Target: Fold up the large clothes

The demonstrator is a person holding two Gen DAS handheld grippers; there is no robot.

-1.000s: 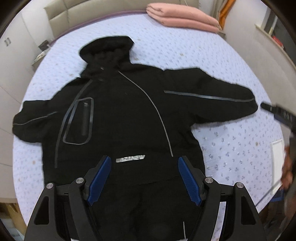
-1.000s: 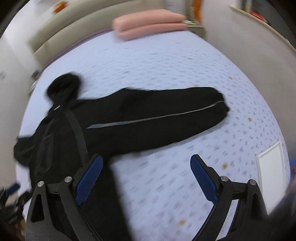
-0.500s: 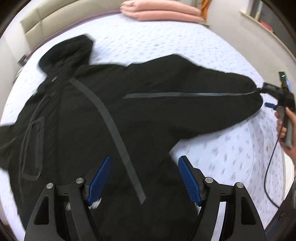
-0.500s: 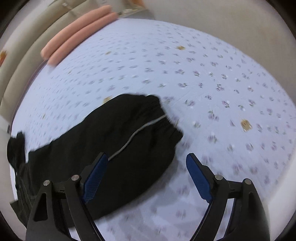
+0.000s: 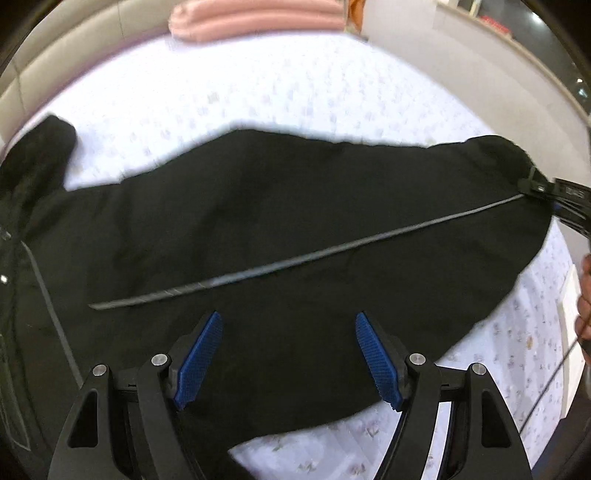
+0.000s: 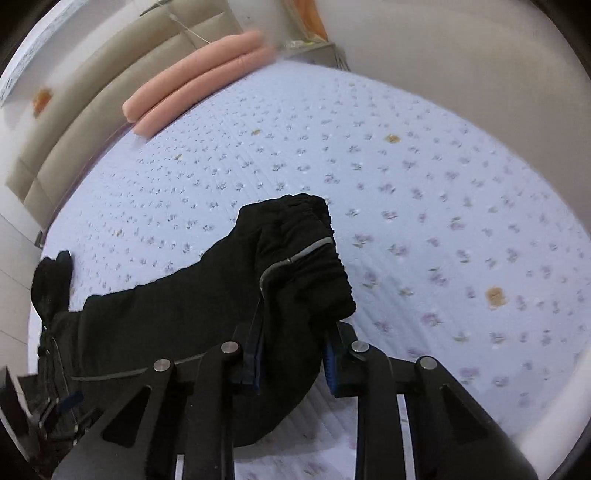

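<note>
My right claw [image 6: 291,362] is clamped tight on the cuff [image 6: 310,258] of the jacket [image 5: 258,229], which lies spread on the bed [image 6: 406,184], sleeve stretched out sideways. My left claw [image 5: 288,354] hangs wide open over the sleeve's lower part with nothing in it. A pink blanket [image 5: 258,18] sits folded at the bed's far end.

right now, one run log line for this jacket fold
step: sleeve fold start | right gripper: shut on sleeve cuff | left gripper: open above black jacket | surface: bed sheet
</note>
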